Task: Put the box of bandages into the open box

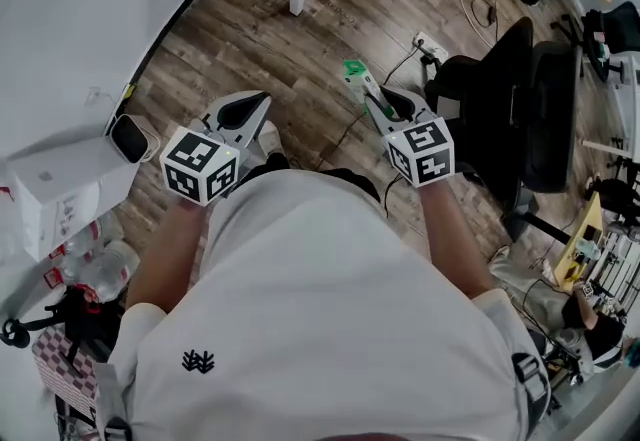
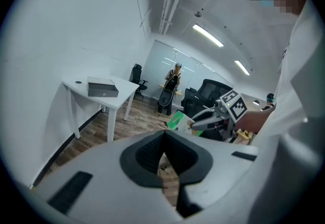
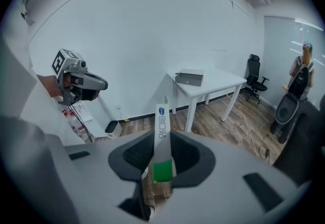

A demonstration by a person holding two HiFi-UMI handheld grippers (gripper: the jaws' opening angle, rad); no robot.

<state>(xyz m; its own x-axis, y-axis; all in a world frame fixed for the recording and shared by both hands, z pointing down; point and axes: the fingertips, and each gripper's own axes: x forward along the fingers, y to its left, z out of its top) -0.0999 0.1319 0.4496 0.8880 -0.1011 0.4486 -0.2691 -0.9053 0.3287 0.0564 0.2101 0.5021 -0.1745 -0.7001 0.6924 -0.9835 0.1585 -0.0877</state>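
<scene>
Right gripper (image 3: 161, 153): clamped on the bandage box (image 3: 162, 134), pads pressing its two broad faces.
Left gripper (image 2: 162, 139): jaw tips together, nothing between them.
Bandage box: held above the floor (image 1: 330, 29) in front of the person; long axis runs along the jaws, pointing forward and down.
Bandage box, make: slim white cardboard, flat-sided, with a green patch and blue print.
Likely target: flat grey box (image 3: 189, 76) on a white table (image 3: 223, 82), ahead of the bandage box and slightly right of it in the right gripper view. Cannot tell whether its top is open.
Other candidate: white box (image 1: 55, 191) at the person's left, nearer the left gripper; looks closed.
Judgement: carry stage. The right hand must deliver, narrow end first.
Floor: wood-grain planks.
</scene>
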